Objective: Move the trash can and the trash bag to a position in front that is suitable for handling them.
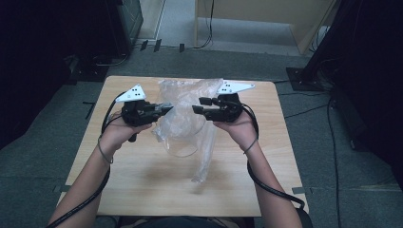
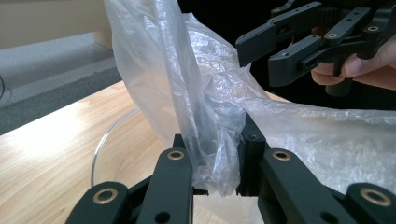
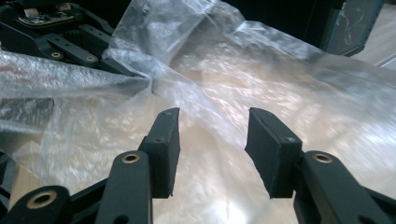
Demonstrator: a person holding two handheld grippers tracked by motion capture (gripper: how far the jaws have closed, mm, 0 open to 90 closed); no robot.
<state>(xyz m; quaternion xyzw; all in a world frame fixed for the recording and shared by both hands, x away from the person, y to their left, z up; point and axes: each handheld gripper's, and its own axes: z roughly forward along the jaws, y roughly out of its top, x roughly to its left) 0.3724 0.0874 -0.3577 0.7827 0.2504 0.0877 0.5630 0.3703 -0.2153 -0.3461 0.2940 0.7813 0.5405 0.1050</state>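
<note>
Left gripper view: your left gripper point(image 2: 217, 158) has its jaws clamped on a bunched fold of the bag point(image 2: 205, 107).
Right gripper view: your right gripper point(image 3: 212, 149) stands with jaws apart, no plastic between the pads; the film lies just past them.
Why: likely you pin one side so the other can take a fresh hold and spread the bag.
Ring: a clear hoop point(image 1: 183, 147) lies under the bag, below both grippers.
Surface: wooden table point(image 1: 142, 190).
Room: grey carpet point(image 1: 43, 161), cables, dark stands.

Wooden table point(image 1: 142, 190) on grey carpet point(image 1: 43, 156)
</note>
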